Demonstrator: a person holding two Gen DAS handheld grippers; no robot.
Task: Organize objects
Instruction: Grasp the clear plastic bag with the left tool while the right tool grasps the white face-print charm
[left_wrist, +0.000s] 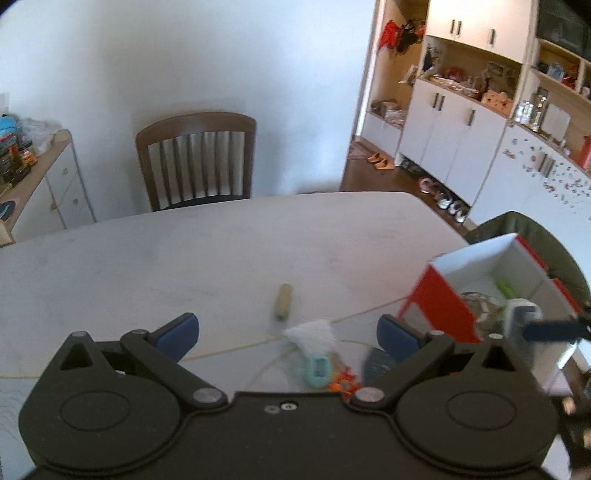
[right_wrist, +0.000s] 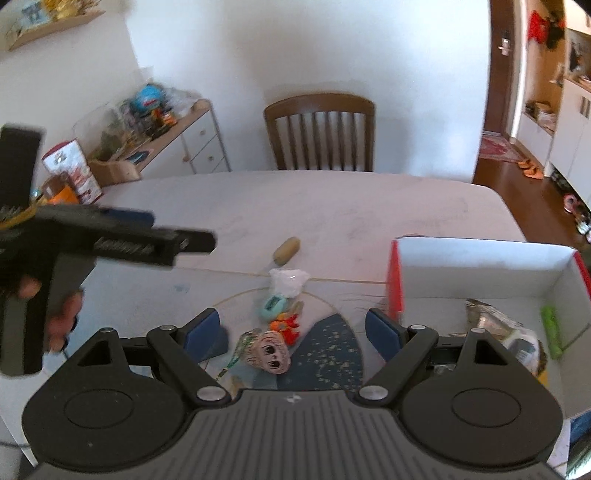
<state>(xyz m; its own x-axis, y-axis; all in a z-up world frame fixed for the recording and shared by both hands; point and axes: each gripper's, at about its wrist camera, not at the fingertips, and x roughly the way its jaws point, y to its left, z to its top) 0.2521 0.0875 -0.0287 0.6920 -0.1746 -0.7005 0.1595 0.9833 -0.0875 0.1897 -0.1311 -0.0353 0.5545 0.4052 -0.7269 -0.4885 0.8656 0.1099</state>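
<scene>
Small items lie loose on the white table (right_wrist: 332, 206): a tan cork-like cylinder (right_wrist: 286, 249), a crumpled white tissue (right_wrist: 288, 280), a teal gadget (right_wrist: 271, 306), an orange flower charm (right_wrist: 284, 326) and a doll-head charm (right_wrist: 271, 350). My right gripper (right_wrist: 293, 332) hangs open above the charms, holding nothing. My left gripper (left_wrist: 288, 334) is open above the tissue (left_wrist: 314, 334) and teal gadget (left_wrist: 317, 371), with the cylinder (left_wrist: 283, 301) beyond. A red-and-white box (right_wrist: 480, 266) at the right holds a green item (right_wrist: 552, 328) and a plastic wrapper (right_wrist: 491, 321).
A blue speckled mat (right_wrist: 332, 354) lies under the charms. A wooden chair (right_wrist: 319, 133) stands at the table's far side. A cluttered sideboard (right_wrist: 166, 122) is at the left, and white cupboards (left_wrist: 461, 122) with shoes on the floor are at the right. A hand (right_wrist: 59, 321) holds the left gripper (right_wrist: 184, 243).
</scene>
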